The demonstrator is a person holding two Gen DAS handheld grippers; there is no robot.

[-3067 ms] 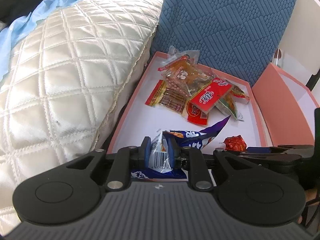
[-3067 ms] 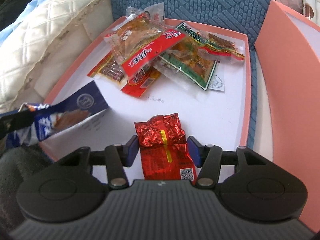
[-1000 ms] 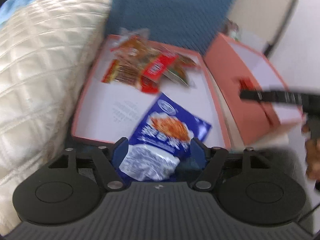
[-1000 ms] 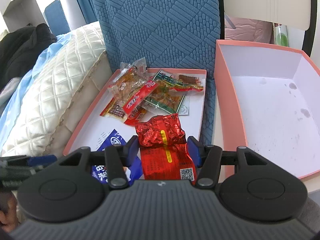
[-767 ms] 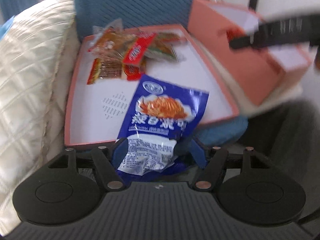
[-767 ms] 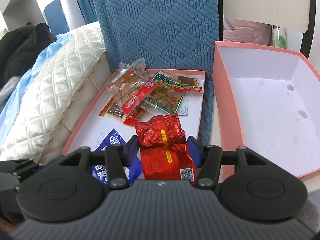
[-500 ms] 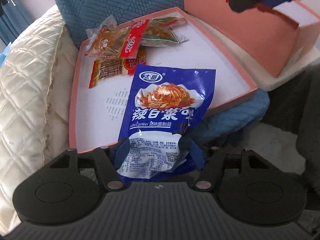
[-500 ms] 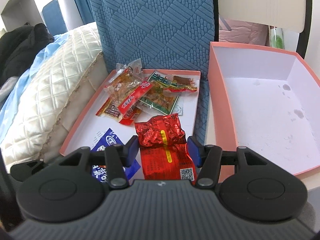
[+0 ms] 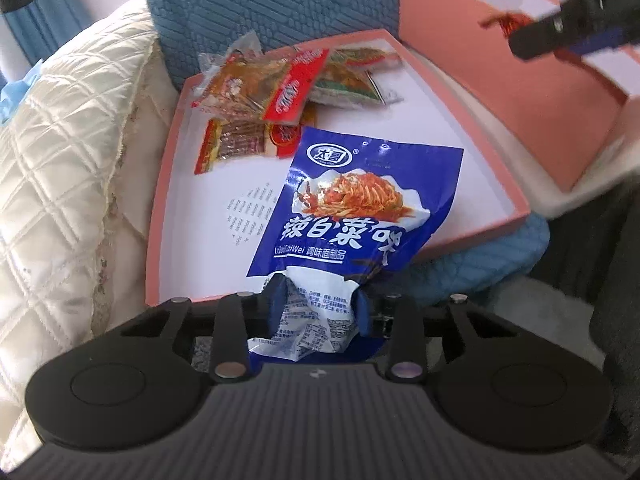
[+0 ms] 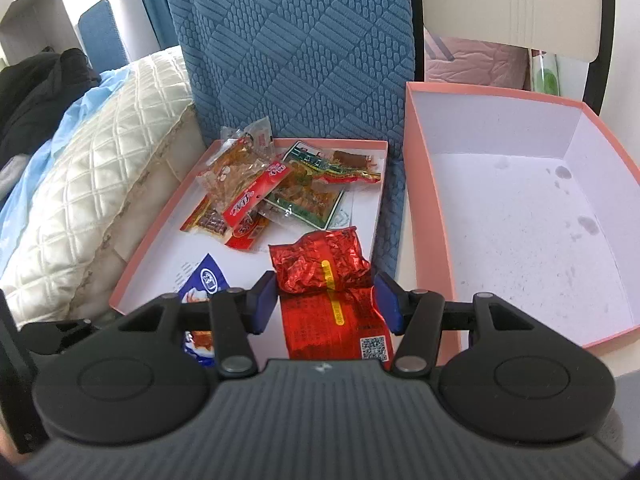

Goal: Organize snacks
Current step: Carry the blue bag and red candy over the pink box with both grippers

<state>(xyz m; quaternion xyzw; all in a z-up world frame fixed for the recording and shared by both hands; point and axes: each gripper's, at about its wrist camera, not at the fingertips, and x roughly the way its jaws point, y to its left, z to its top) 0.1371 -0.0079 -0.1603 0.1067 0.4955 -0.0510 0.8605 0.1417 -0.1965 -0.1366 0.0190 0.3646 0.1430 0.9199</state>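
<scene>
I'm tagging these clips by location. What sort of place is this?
Probably a bedroom or similar living space at home: a cream quilted bedcover lies beside a blue textured upholstered backrest, and dark clothes are piled behind. Two pink cardboard boxes hold the snacks.

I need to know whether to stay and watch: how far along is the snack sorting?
Nothing looks finished: the deep pink box holds no snacks. In hand: the right hand-held gripper grips a red foil packet, and the left hand-held gripper is closing its jaws on a blue packet. Left: the pile of packets in the shallow pink tray.
</scene>
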